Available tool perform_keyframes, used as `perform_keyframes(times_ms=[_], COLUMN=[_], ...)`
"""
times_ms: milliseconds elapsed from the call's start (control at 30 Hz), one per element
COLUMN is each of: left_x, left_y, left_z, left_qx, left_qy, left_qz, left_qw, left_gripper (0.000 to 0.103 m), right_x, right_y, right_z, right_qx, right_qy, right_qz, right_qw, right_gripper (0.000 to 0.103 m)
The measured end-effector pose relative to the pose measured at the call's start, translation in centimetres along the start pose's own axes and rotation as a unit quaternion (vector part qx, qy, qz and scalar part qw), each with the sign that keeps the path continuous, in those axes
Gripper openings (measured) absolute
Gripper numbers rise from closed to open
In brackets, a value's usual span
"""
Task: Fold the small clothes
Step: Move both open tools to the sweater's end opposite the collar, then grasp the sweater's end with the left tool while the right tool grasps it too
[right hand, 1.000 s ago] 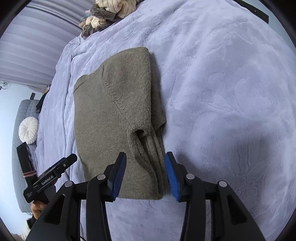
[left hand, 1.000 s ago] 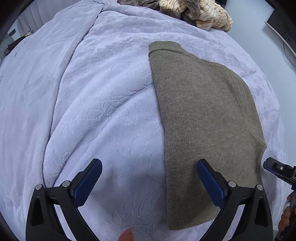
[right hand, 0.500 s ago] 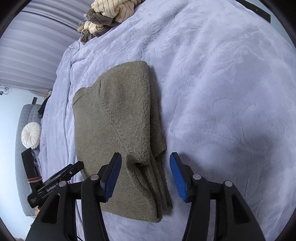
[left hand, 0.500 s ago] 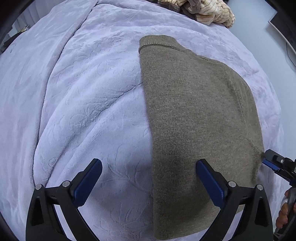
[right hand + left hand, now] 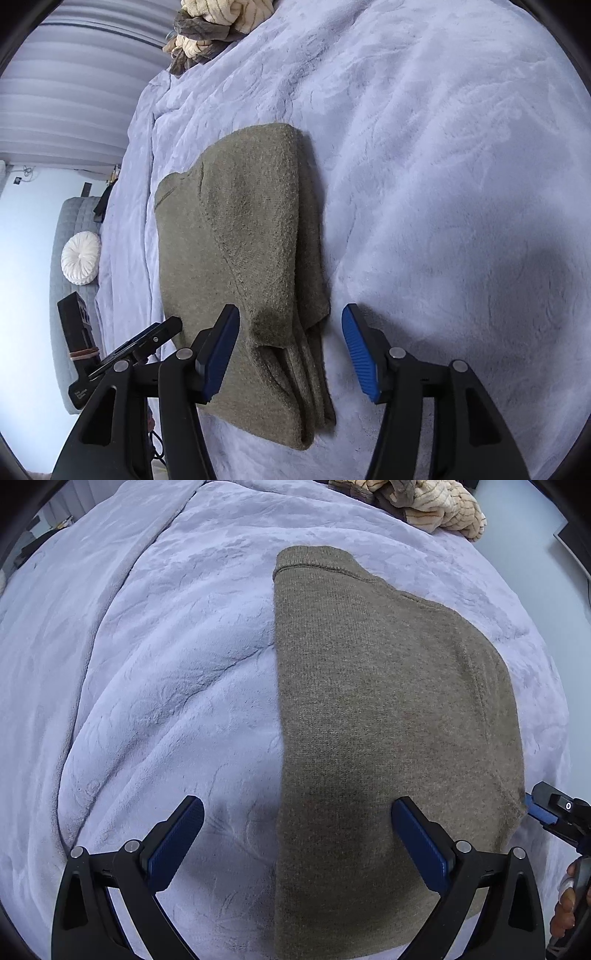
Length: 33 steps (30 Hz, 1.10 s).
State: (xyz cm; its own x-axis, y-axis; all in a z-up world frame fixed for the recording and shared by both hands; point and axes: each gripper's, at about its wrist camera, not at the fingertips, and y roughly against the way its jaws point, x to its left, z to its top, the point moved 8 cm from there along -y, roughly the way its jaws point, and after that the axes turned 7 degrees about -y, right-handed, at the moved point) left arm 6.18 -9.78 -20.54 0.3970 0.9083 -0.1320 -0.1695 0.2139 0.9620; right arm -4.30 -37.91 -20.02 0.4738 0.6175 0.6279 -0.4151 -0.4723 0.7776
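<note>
Sweater: olive knit sweater (image 5: pixel 388 716) lies flat on the lavender blanket (image 5: pixel 166 686) of the bed, already folded narrow, collar at the far end, sleeve layers stacked along its right edge (image 5: pixel 306 369).
Left gripper: left gripper (image 5: pixel 295 840) hangs jaws wide apart over the near left edge of the sweater, one pad over bare blanket, the other over knit; nothing between the pads is pinched.
Right gripper: right gripper (image 5: pixel 291 354) has just been opening, and now straddles the stacked sleeve edge at the near right; cloth sits between the pads but they don't press on it.
Risk, layers: a bite on that right edge could catch only the top layer, and the sleeve underneath would spill out when lifted.
Risk, blanket: the plush blanket is soft and creased; a deep pinch on the left could grab blanket along with knit and drag everything.
Risk, uneven lift: if one side rises ahead of the other, the fold likely skews and the neat rectangle is lost.
Pile: more clothes (image 5: pixel 424 502) wait at the far end, well apart.
</note>
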Motion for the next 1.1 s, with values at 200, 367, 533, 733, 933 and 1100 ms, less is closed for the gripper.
perform_keyframes(times_ms=[200,367,533,733,933,1100], left_x=[-0.2,-0.5,-1.4,-2.4,-2.9,-3.1], left_y=[-1.0,-2.4,-4.5,-5.8,-5.3,-2.9], left_z=[1.0,2.0,2.9,3.6,3.8,3.5], left_qx=[-0.002,0.005,0.027,0.028,0.015,-0.017], left_qy=[0.026,0.035,0.042,0.049,0.046,0.012], left_qz=[-0.036,-0.086,-0.153,-0.182,-0.178,-0.182], left_qw=[0.999,0.9957,0.9869,0.9816,0.9828,0.9831], left_gripper=[0.102,0.102,0.102,0.102,0.088,0.056], right_x=[-0.2,-0.6,-0.1,1.2,2.6,3.1], right_y=[-1.8,-3.3,-4.9,-7.0,-8.3,-7.9], right_z=[1.1,1.4,1.7,2.3,2.4,1.9], right_qx=[0.039,0.067,0.091,0.105,0.107,0.093], right_qy=[0.003,0.002,0.018,0.027,0.031,0.0], right_qz=[0.032,0.047,0.058,0.074,0.108,0.145], right_qw=[0.999,0.997,0.994,0.991,0.988,0.985], right_gripper=[0.064,0.064,0.066,0.069,0.053,0.032])
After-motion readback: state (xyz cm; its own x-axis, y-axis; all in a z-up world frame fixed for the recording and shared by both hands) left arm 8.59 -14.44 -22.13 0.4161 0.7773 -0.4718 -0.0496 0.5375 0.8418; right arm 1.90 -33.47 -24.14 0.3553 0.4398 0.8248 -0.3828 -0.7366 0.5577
